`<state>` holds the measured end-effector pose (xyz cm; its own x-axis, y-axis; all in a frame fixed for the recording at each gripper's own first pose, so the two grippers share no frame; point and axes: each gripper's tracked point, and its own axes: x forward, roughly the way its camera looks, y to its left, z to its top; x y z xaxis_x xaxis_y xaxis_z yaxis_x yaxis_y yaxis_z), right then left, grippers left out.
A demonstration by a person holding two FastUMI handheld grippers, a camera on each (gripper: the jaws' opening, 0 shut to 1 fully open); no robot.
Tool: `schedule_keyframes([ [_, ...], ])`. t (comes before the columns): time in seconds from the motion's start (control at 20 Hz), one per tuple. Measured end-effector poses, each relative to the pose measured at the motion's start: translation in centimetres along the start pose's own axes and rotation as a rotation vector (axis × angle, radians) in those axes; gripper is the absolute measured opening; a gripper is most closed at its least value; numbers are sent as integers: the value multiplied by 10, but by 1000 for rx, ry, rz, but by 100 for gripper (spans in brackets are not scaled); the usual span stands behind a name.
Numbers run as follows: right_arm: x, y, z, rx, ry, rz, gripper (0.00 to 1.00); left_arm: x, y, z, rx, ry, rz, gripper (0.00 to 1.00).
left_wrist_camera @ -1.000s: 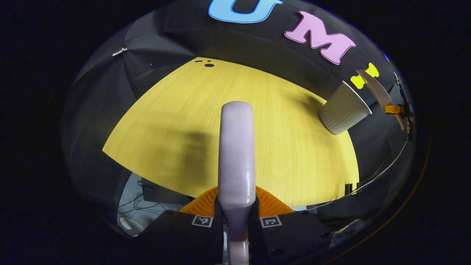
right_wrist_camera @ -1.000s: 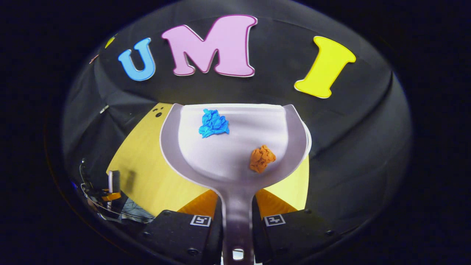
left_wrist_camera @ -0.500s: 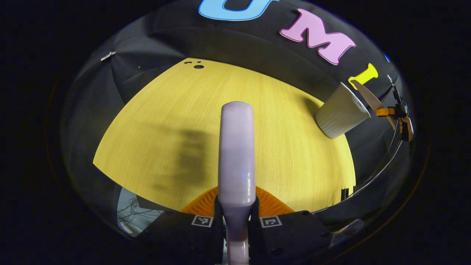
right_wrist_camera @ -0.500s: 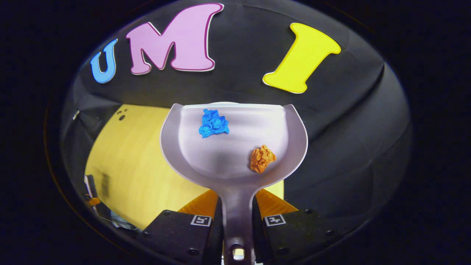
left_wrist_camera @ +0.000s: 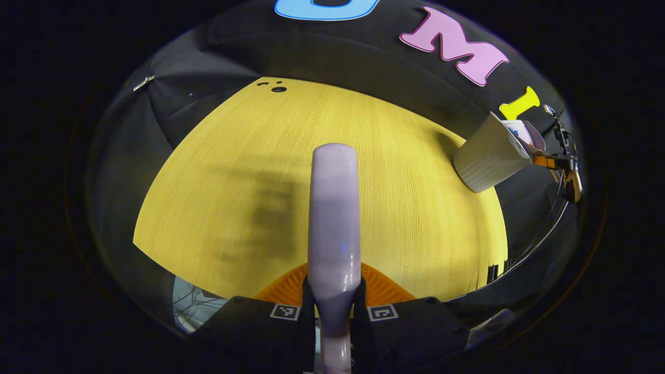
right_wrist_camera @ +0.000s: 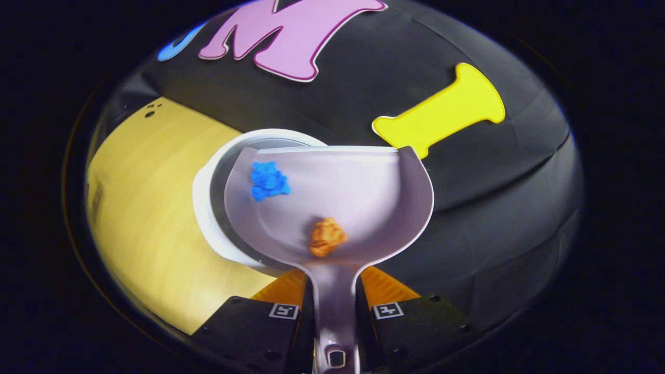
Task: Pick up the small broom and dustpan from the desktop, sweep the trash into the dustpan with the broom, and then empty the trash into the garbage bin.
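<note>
Desktop [left_wrist_camera: 234, 171], wooden, carries the white garbage bin [left_wrist_camera: 486, 161] at its far right edge. Dustpan [right_wrist_camera: 332, 202], its handle clamped by the right gripper [right_wrist_camera: 335, 311], hangs over the bin's rim [right_wrist_camera: 208, 208], apparently for emptying. Broom [left_wrist_camera: 334, 218], clenched in the left gripper [left_wrist_camera: 334, 311], is held aside. Blue scrap [right_wrist_camera: 267, 180] and orange scrap [right_wrist_camera: 326, 236] lie in the pan.

table [left_wrist_camera: 395, 156]: yellow wood-grain top | holes [left_wrist_camera: 278, 89]: dark, by far corner | cables [left_wrist_camera: 195, 306]: below near edge
</note>
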<state>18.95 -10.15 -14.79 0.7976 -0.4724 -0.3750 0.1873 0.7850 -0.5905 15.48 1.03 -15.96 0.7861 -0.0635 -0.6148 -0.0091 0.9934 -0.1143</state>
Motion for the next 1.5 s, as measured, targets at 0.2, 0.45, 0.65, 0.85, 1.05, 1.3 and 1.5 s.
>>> schedule_keyframes([
  [0.2, 4, -13, -8, -113, 0, -90, 37, 2, 0, -1, 17, 22, 6, 33],
  [0.45, 19, -32, -6, -288, -1, -194, 37, 4, 0, 0, 25, 31, 6, 34],
  [0.65, 27, -45, 6, -467, -26, -260, 37, 5, -2, 0, 24, 29, 14, 33],
  [0.85, 22, -65, 36, -730, -111, -361, 33, 7, -3, 0, 27, 35, 18, 33],
  [1.05, 7, -86, 38, -847, -133, -386, 37, 8, -4, -1, 24, 33, 20, 33],
  [1.3, 6, -85, 35, -868, -128, -367, 37, 6, -7, 3, 31, -5, 34, 31],
  [1.5, 4, -84, 32, -693, -95, -302, 37, 5, -18, 14, 45, -46, 34, 33],
])
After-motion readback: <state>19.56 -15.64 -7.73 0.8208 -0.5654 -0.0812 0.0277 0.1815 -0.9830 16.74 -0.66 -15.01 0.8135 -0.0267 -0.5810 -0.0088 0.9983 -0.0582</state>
